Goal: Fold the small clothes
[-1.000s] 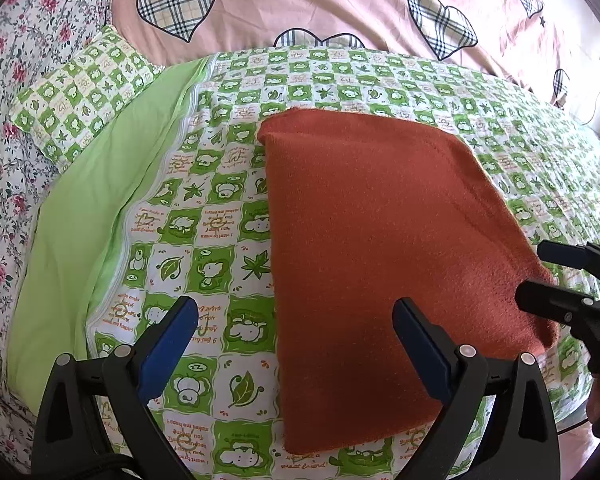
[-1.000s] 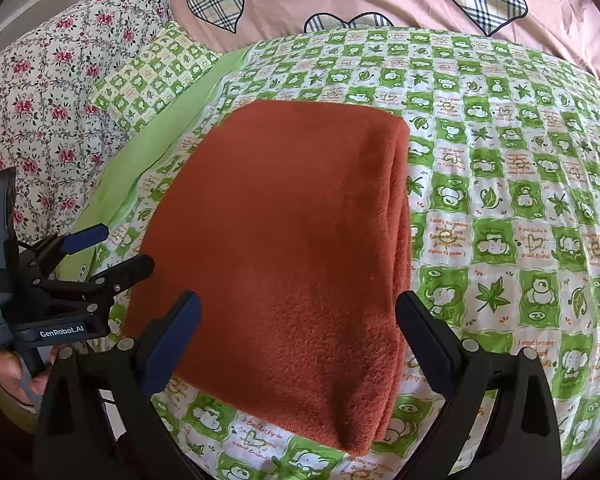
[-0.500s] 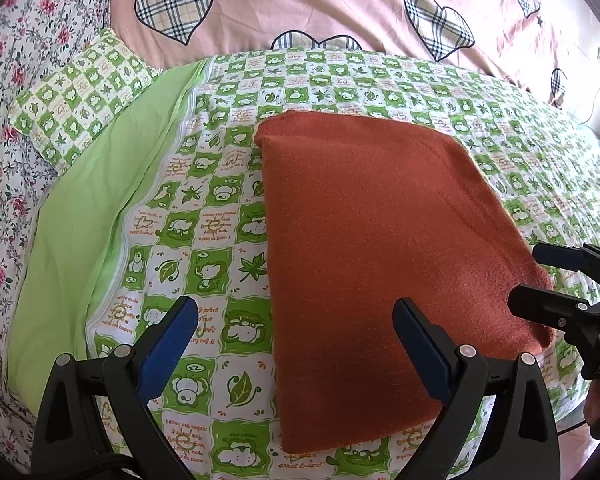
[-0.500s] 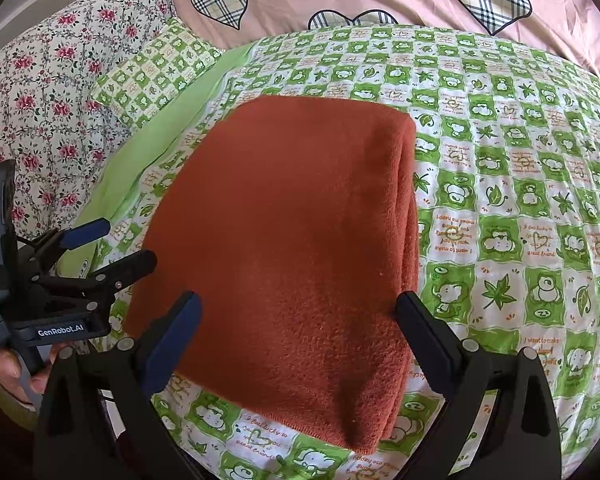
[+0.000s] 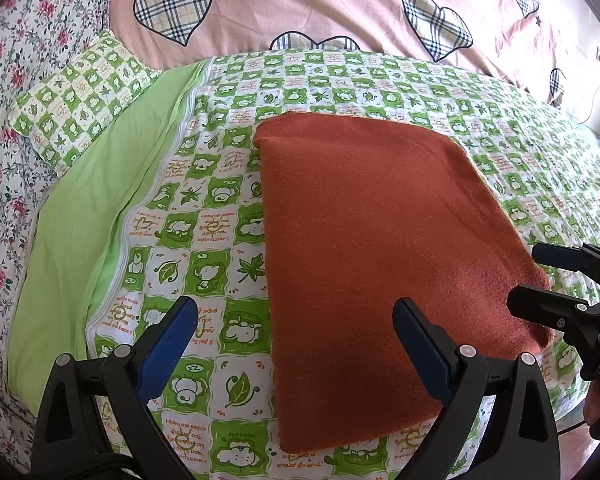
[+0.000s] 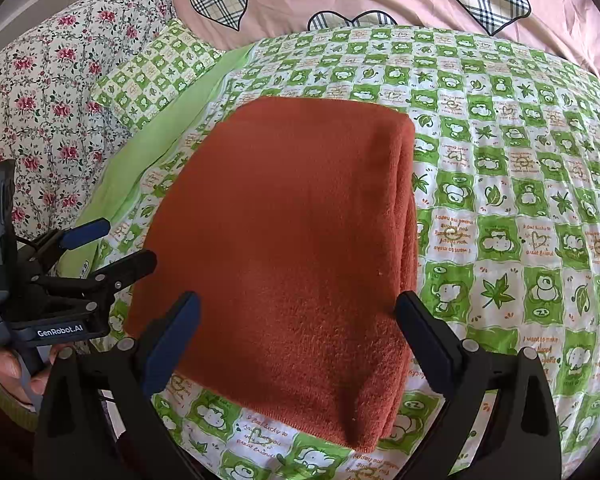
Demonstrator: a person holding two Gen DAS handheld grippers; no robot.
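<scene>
A rust-orange cloth (image 5: 380,260) lies folded into a flat rectangle on the green checked bedspread (image 5: 204,240). In the right wrist view its layered fold edge (image 6: 404,208) runs along its right side. My left gripper (image 5: 296,320) is open above the cloth's near left edge, one finger over the bedspread and one over the cloth. My right gripper (image 6: 298,304) is open and straddles the cloth's near right part. Each gripper shows in the other's view: the right gripper (image 5: 522,277) by the cloth's right corner, the left gripper (image 6: 131,241) by its left edge. Neither holds anything.
A pink cover with plaid hearts (image 5: 300,4) lies at the back and a floral sheet (image 5: 4,160) at the left. A green checked pillow (image 5: 80,96) and a plain light-green strip (image 5: 92,216) lie left of the cloth. A hand (image 6: 8,364) holds the left gripper.
Both views have shifted only slightly, with the cloth sitting a little lower in the left wrist view. The cloth has not moved and both grippers stay open.
</scene>
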